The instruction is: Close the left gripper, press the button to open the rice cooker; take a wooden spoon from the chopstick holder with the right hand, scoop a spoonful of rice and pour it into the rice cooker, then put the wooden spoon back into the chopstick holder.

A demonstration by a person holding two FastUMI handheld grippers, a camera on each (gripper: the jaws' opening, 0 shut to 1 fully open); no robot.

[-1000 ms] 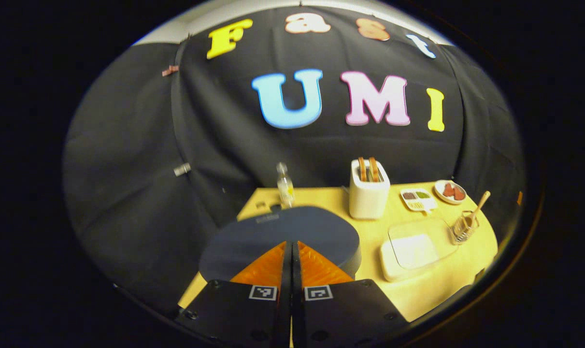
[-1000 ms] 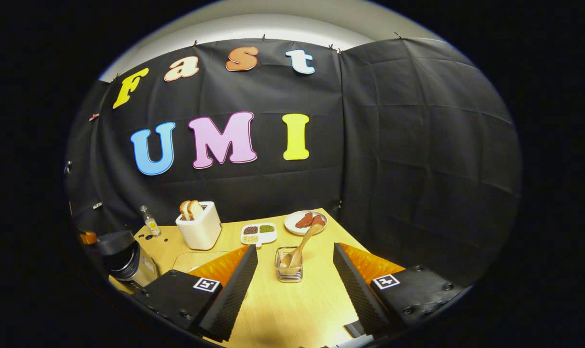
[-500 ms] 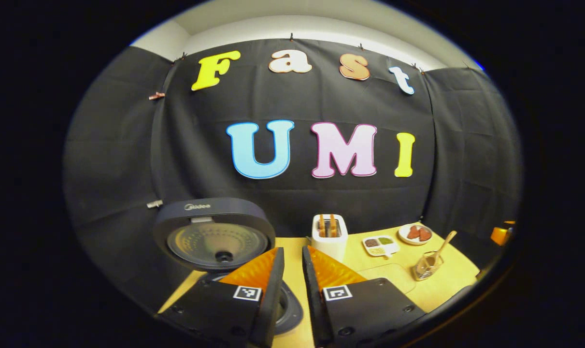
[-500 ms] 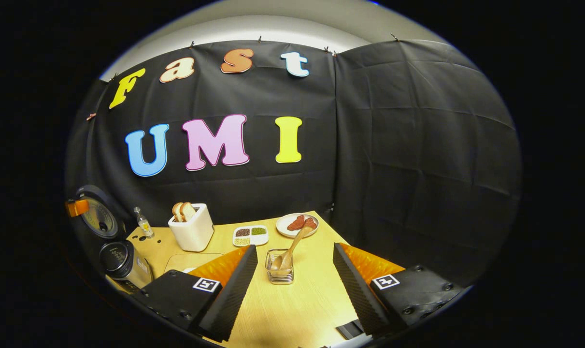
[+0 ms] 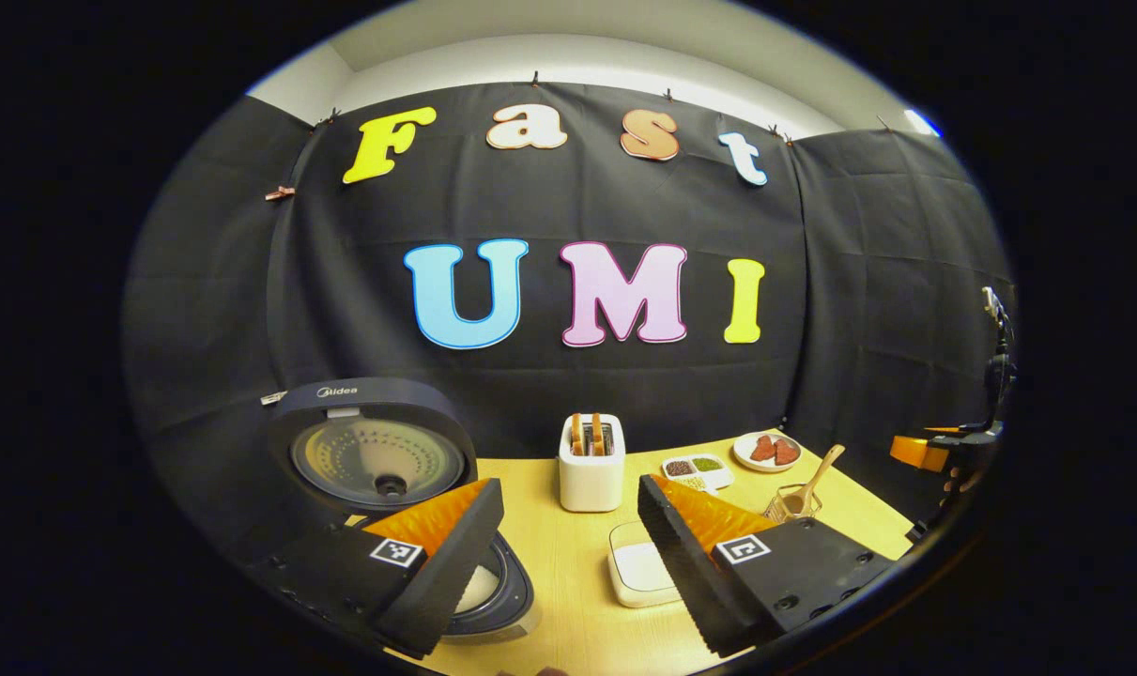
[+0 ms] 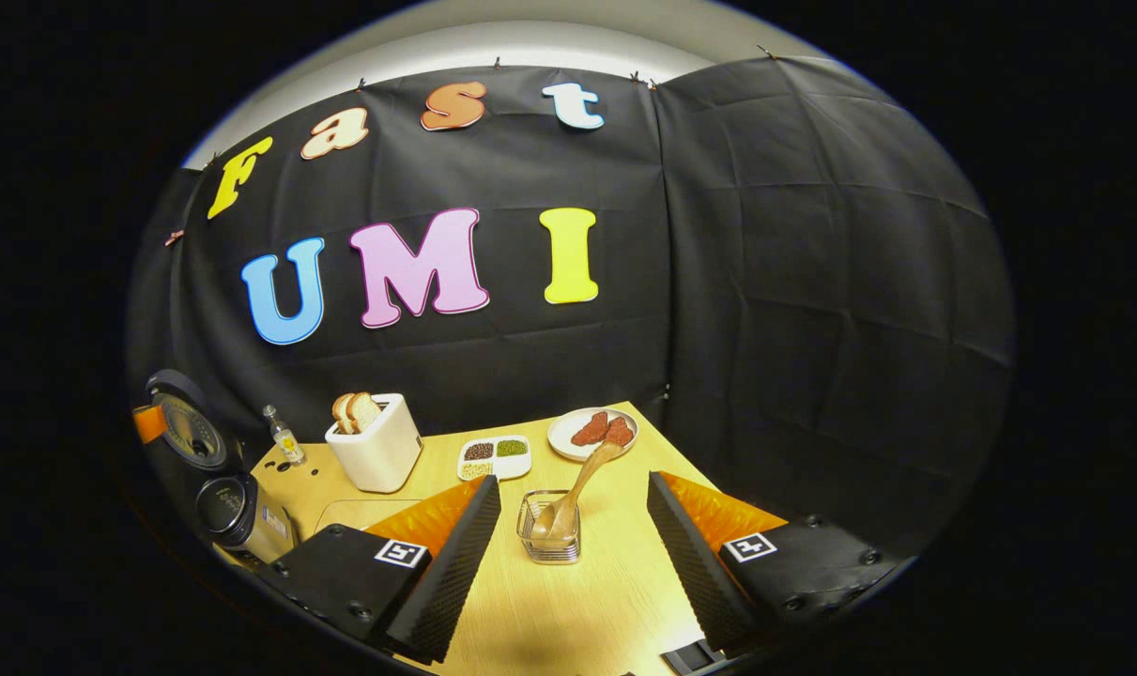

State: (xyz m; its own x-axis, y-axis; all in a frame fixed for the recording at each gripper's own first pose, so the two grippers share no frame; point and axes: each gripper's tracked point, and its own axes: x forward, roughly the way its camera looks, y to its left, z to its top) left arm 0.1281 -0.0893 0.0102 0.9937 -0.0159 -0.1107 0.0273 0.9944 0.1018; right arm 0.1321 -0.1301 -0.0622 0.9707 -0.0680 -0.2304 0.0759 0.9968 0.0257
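The dark rice cooker [image 5: 493, 587] stands at the table's left with its lid [image 5: 376, 446] swung up and a pale inner pot showing. My left gripper [image 5: 569, 483] is open, hovering above and just right of the cooker with nothing between its fingers. The wooden spoon [image 6: 587, 474] leans in the wire chopstick holder [image 6: 549, 540], directly ahead of my open right gripper [image 6: 574, 479] and a short way off. The holder [image 5: 791, 502] and spoon [image 5: 817, 469] also sit at the right in the left gripper view. A white rice box with a clear lid [image 5: 638, 568] lies between cooker and holder.
A white toaster [image 5: 593, 460] with bread slices stands at the back. Beside it are a divided dish of grains [image 6: 496, 455] and a plate of reddish food [image 6: 591, 432]. A small bottle [image 6: 282, 434] stands near the open cooker [image 6: 235, 512]. The table's right corner is close to the holder.
The cooker lid has sprung open. My left gripper went from shut over the lid to open, pulling back and up. The right gripper has barely shifted.
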